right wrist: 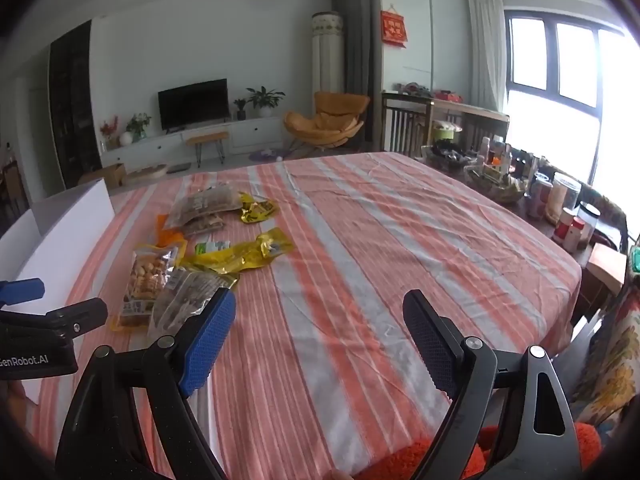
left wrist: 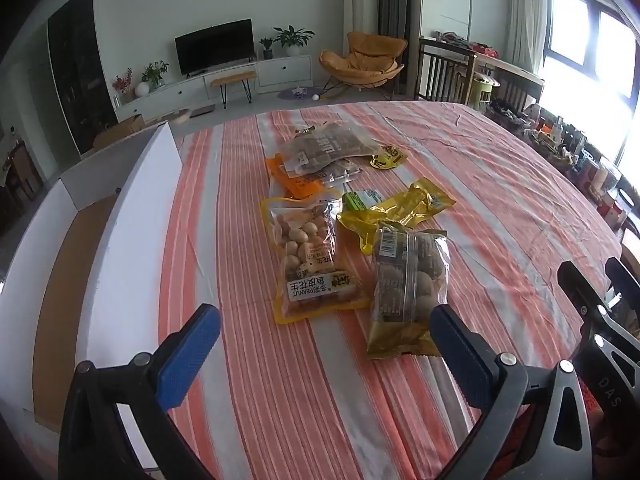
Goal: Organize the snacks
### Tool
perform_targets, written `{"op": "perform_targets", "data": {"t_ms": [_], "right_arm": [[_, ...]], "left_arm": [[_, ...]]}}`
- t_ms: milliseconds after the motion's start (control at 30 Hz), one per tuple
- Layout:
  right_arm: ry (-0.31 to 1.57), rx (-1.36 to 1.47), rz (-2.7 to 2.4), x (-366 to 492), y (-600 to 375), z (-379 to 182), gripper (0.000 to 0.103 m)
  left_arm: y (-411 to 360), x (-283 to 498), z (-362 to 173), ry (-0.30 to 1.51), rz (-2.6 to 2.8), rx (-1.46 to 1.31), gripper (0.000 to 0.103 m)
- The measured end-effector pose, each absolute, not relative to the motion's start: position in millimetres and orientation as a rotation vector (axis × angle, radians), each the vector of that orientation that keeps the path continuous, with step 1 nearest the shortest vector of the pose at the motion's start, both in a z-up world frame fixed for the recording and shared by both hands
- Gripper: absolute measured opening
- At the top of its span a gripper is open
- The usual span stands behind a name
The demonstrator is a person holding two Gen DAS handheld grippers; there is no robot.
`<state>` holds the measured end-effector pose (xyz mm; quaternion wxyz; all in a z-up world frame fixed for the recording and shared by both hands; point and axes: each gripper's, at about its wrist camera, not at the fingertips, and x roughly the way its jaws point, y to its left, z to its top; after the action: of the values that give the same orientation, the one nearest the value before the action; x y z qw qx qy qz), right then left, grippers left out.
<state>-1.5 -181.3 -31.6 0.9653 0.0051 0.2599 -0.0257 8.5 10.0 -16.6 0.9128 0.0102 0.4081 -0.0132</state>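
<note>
Left wrist view: a clear peanut bag (left wrist: 312, 256) with a yellow border lies flat mid-table on the striped tablecloth (left wrist: 480, 184), touching a dark-gold packet (left wrist: 404, 284) on its right; a crumpled yellow pouch (left wrist: 396, 208) and further brown and orange packs (left wrist: 324, 152) trail away behind. All look light, soft and crinkly — likely slippery film, best pinched at a sealed edge rather than over the loose contents (nuts could crush). The left gripper (left wrist: 326, 350) hovers just short of the two nearest bags, jaws spread wide and empty. The right gripper (right wrist: 320, 340) hangs over bare cloth, likewise released. A white open box (left wrist: 132, 216) waits alongside, at the table's left edge.
</note>
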Motion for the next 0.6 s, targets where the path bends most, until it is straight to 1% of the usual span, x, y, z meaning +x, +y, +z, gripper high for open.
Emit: {"op": "perform_targets", "data": {"t_ms": [600], "right_arm": [[0.525, 0.008, -0.051, -1.1, -179.7, -34.2, 0.088]], "left_arm": [[8.2, 9.3, -18.9, 0.844, -0.033, 0.033, 0.103]]}}
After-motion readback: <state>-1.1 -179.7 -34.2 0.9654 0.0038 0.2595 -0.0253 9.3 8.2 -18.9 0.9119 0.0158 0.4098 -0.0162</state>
